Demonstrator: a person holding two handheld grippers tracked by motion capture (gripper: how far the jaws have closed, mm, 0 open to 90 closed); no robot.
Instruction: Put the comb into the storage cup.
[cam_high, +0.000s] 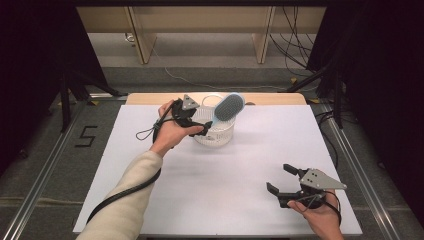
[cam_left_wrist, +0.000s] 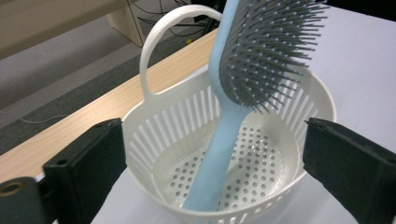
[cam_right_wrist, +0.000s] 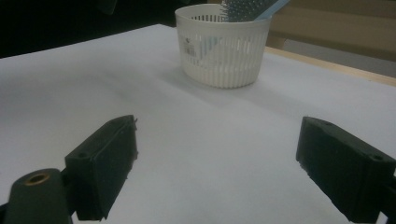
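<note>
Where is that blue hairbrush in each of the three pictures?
High view: the hairbrush stands upper centre, leaning right out of the white basket.
Left gripper view: centre, handle down in the basket, bristles at top.
Right gripper view: top edge, head poking from the basket.
Shared landmark: the white basket.

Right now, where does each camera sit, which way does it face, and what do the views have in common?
High view: above the person's side, looking forward and down on the white table; both forearms show, with the left gripper and the right gripper.
Left gripper view: rides the left gripper, looking down into the white basket between open jaws.
Right gripper view: low over the table, facing the basket between open jaws.
Shared: all three show the basket with the blue hairbrush standing in it.
</note>
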